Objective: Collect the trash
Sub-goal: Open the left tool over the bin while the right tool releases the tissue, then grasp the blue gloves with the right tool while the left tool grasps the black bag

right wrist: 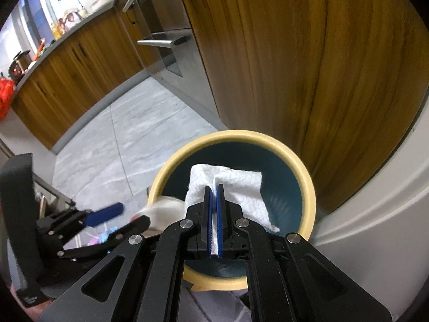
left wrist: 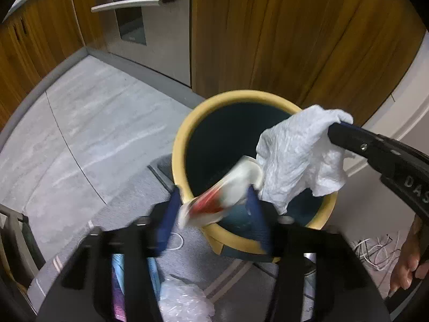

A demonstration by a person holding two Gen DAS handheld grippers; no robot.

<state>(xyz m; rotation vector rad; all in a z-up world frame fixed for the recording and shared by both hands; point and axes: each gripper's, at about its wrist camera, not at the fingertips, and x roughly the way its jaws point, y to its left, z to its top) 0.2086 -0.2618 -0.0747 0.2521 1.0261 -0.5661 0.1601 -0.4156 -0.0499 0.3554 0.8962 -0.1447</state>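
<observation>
The trash here is two pieces, both over the mouth of the bin (left wrist: 185, 145), a round bin with a pale yellow rim and a dark blue-green inside that stands on the grey floor (left wrist: 88, 123) just in front of a wooden cabinet wall (left wrist: 281, 32).

The first piece is a crumpled white paper towel (right wrist: 228, 185). It hangs above the bin's opening, toward the side nearest the white wall panel, and the right tongs (right wrist: 214, 196) are clenched on it: in the right wrist view the two blue pads sit nearly together with a thin fold of the towel pinched between them, the rest of the sheet spreading out beyond the tips over the dark inside of the bin. In the left wrist view the same towel (left wrist: 297, 155) drapes down from the black tip of the right tongs (left wrist: 337, 130).

The second piece is a white wrapper with a red patch (left wrist: 219, 196), blurred, lying across the near rim of the bin and tilted into its mouth. It sits between the blue pads (left wrist: 167, 220) of the left tongs (left wrist: 214, 201), which stand released, with a gap visible on each side of the wrapper; they do not press on it.

A hand (left wrist: 407, 263) shows at the edge, on the right tongs' handle. Near the bin's base, loose white cables (left wrist: 375, 252) lie on the floor.
</observation>
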